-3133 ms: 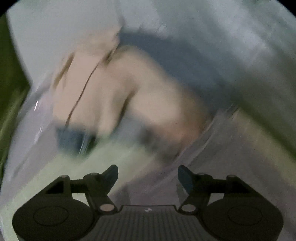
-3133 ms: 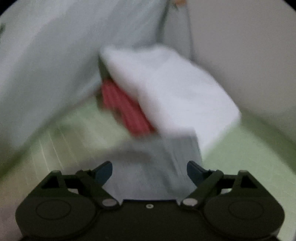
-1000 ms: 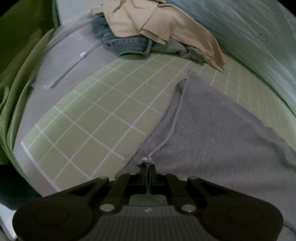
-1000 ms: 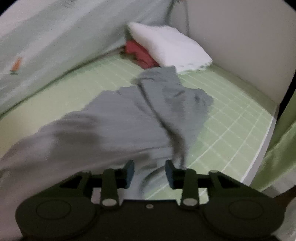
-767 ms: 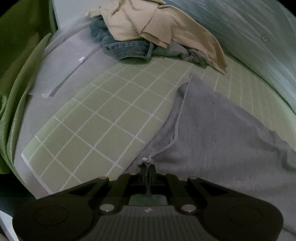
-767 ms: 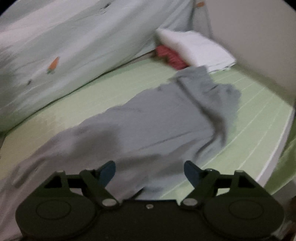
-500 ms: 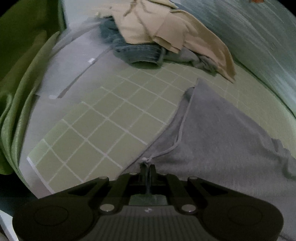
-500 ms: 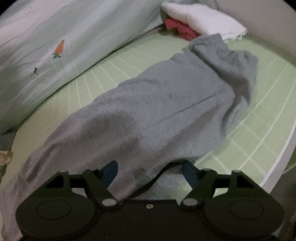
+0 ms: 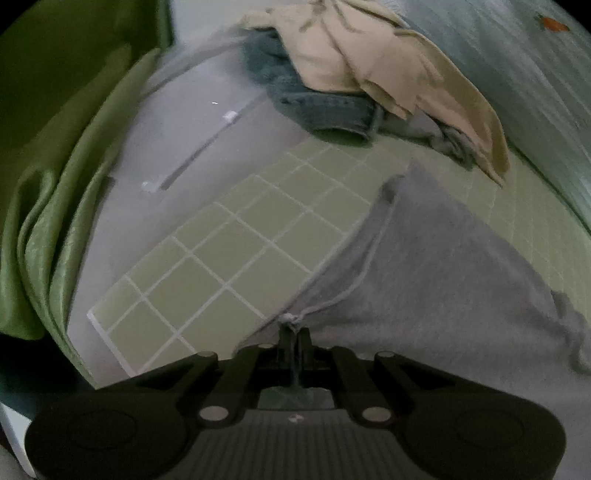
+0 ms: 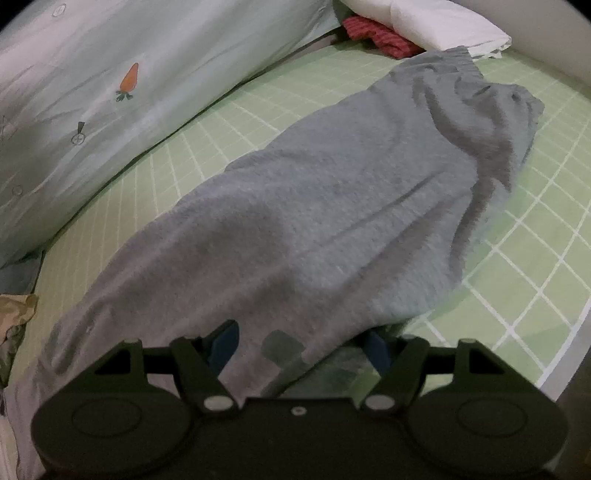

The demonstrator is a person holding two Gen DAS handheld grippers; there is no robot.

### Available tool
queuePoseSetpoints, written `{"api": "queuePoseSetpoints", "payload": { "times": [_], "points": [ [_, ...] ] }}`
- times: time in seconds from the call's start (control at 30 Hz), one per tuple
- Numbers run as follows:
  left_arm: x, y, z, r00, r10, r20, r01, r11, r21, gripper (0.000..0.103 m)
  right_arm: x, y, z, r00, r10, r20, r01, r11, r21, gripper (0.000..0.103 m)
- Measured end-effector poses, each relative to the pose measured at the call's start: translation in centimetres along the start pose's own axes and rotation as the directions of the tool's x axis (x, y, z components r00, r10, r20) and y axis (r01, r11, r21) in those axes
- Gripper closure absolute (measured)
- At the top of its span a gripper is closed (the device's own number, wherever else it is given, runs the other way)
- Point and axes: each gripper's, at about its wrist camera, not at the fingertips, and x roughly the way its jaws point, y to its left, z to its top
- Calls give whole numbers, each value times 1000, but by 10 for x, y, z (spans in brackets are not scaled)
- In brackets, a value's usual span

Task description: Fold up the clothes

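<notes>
Your right claw (image 10: 299, 341), jaws apart, has dropped onto the near edge of the grey sweatpants (image 10: 332, 192) spread toward 1 o'clock on the bed (image 10: 535, 266), left claw (image 9: 294, 338) still clamped on the hem at 6 — close right, then fold.

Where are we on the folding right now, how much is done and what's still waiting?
Done: a white folded item and a red one sit at the far end of the green grid mat. In hand: the grey garment lies spread, not yet folded; the left gripper pinches its corner, the right gripper is open over its edge. Left: the heap of jeans and beige cloth.
</notes>
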Motion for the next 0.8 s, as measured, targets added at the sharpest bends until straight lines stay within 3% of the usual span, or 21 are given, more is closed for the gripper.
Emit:
{"api": "queuePoseSetpoints", "payload": {
  "times": [0.1, 0.17, 0.27, 0.43, 0.57, 0.7, 0.8],
  "points": [
    [-12, 1, 3, 999, -33, 37, 33, 999, 9, 94, -1, 1, 1, 1000, -2, -6, 2, 1000, 4, 30],
    [-21, 3, 7, 996, -51, 71, 50, 999, 9, 79, -1, 1, 2, 1000, 1, -13, -1, 1000, 12, 30],
    [-29, 3, 13, 992, -75, 102, 71, 997, 44, 73, -1, 2, 2, 1000, 3, -20, -2, 1000, 12, 30],
    [-8, -18, 13, 997, -71, 25, 65, 979, 194, 71, 1, 12, 1, 1000, 7, -30, -7, 1000, -10, 29],
    [5, -24, 6, 995, -93, -22, 96, 974, 205, 71, 1, 19, 1, 999, 15, -34, -16, 1000, -24, 32],
    [10, -27, 2, 996, -84, -28, 88, 971, 224, 71, 1, 17, 1, 999, 6, -32, -7, 1000, -14, 43],
    [10, -25, 3, 997, -73, -19, 76, 973, 216, 79, 0, 15, 1, 1000, -2, -30, 2, 1000, -4, 50]
  ]
}}
